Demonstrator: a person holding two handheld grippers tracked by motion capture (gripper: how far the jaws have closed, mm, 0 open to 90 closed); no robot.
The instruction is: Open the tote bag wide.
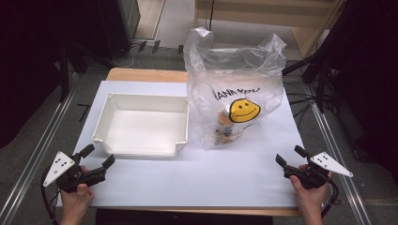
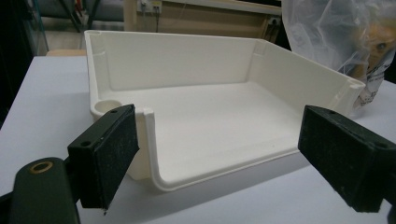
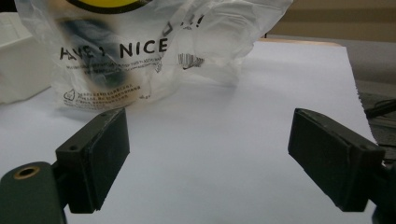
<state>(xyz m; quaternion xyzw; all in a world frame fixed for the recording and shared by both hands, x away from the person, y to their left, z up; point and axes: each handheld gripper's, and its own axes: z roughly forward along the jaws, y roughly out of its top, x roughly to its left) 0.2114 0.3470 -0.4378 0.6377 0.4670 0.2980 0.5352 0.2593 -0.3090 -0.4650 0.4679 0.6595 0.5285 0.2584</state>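
Observation:
A clear plastic bag [image 1: 234, 93] with a yellow smiley face and black print stands upright at the middle of the white table sheet [image 1: 225, 173]; something orange and dark shows dimly through it. The bag [image 3: 140, 51] fills the top left of the right gripper view. Left of it sits an empty white tray [image 1: 141, 124], seen close in the left gripper view [image 2: 210, 121]. My left gripper [image 1: 97, 156] rests open near the front left corner, just short of the tray. My right gripper [image 1: 291, 156] is open at the front right, nothing between its jaws.
The white sheet covers a wooden table [image 1: 145, 75] with metal rails [image 1: 33, 159] along both sides. Dark stands and cables [image 1: 305, 101] crowd the floor beyond the far right edge. Bare sheet lies between the two grippers.

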